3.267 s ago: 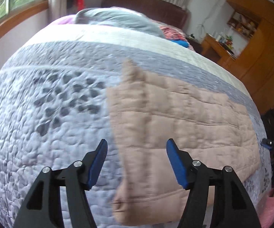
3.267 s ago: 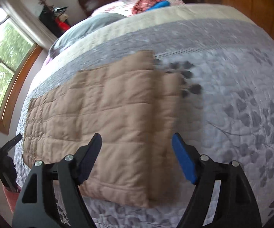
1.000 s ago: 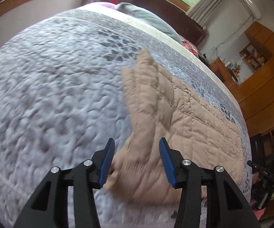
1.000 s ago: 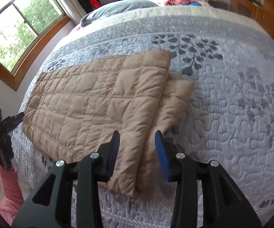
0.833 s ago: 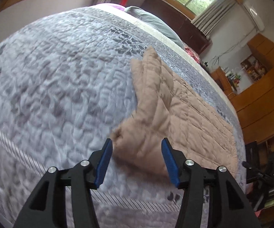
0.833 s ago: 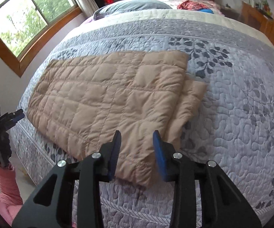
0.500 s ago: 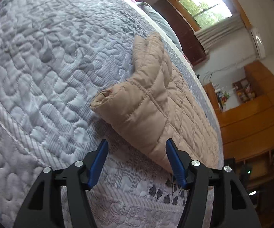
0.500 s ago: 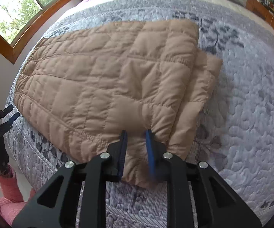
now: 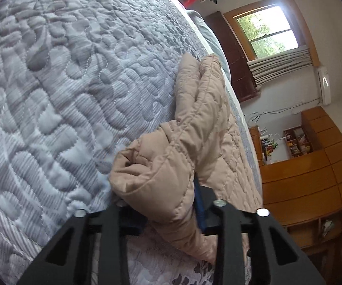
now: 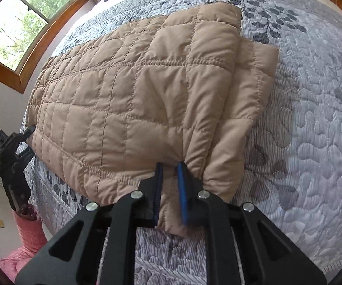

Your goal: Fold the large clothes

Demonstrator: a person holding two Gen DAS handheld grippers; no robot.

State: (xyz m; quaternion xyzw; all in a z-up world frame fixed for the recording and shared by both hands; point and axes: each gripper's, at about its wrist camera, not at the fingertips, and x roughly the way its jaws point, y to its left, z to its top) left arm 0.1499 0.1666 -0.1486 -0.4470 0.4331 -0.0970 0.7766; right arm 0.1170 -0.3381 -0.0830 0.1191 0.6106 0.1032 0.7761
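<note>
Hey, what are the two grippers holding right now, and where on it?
Both hold the tan quilted jacket. The right gripper pinches its near edge by the folded sleeve; the left gripper clamps a bunched, rolled end.

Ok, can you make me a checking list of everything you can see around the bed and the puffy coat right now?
Surface: grey leaf-patterned quilt covering the bed.
Job's things: tan quilted coat, partly folded, lying flat on the quilt; its near edge is bunched where it is pinched.
Clutter: pink cloth on the floor beside the bed.
Grippers: left gripper shut on one near corner of the coat; right gripper shut on the other.
Cables: thin wires along the far wall.
Surroundings: window, wooden cabinets, wall air conditioner.
</note>
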